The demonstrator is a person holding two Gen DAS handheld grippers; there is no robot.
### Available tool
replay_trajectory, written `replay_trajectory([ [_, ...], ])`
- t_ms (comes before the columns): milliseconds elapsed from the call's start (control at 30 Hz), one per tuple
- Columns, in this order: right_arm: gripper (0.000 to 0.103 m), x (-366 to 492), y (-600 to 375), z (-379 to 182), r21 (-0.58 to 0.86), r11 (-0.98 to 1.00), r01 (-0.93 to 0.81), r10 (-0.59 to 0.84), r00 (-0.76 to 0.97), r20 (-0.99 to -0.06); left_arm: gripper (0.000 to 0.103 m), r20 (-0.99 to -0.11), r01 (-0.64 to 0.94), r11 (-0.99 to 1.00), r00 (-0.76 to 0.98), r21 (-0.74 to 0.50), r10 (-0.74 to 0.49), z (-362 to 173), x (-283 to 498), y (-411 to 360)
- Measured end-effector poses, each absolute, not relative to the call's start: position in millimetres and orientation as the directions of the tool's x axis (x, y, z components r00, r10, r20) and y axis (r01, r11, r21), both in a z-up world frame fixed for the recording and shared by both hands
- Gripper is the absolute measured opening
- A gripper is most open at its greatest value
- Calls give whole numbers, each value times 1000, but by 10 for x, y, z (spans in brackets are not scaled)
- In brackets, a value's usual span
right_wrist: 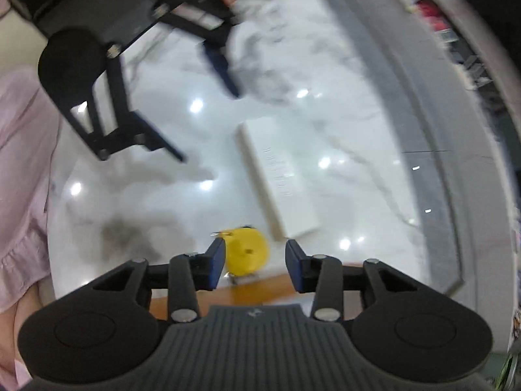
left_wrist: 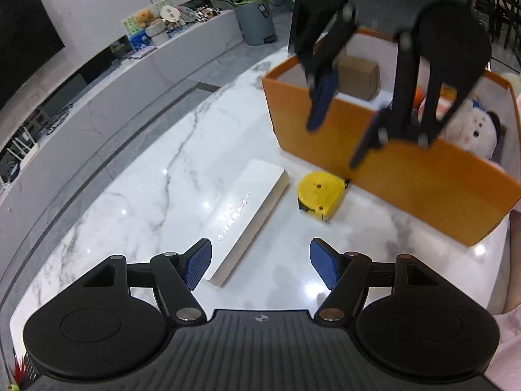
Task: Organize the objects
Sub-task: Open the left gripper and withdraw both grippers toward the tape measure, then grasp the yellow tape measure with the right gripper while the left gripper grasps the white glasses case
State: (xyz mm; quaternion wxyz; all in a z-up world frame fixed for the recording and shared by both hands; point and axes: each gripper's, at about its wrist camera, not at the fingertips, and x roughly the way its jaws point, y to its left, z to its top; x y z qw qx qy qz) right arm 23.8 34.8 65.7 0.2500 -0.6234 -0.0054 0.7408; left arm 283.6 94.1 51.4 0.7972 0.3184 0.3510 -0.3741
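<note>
A: Surface and items?
B: Glossy marble worktop (left_wrist: pixel 146 195); flat white box (left_wrist: pixel 250 215) beside rounded yellow tape measure (left_wrist: pixel 320 197), near orange bin (left_wrist: pixel 423 189).
A: Grippers?
B: Left hand-held gripper (left_wrist: pixel 260 260) and right hand-held gripper (right_wrist: pixel 255 262): jaws apart, empty.

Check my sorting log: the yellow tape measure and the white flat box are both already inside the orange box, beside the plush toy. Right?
Not quite. The plush toy is in the orange box, but the yellow tape measure and the white flat box lie outside it on the marble table, as the left wrist view shows.
</note>
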Motion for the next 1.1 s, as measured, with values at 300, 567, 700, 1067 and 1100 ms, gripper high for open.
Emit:
replay_trajectory([
  [300,56,-7,777,-156,-254,-927,-276,244,71,-967,85,-796,837,492,459,239,-394,198,3167,978],
  [567,58,28,897,-348,-182,-939,-291,151,128,-980,88,-794,862,450,437,234,-423,31,3424,953],
  [700,57,66,940,-351,-163,-947,-276,135,116,-984,88,-820,879,429,395,206,-415,-28,3605,909],
  [1067,56,125,971,-404,-128,-960,-250,108,94,-990,88,-879,941,283,288,186,-380,-197,3782,716],
  [1100,56,137,980,-416,-123,-959,-254,102,95,-990,88,-881,942,282,282,180,-379,-205,3801,710],
])
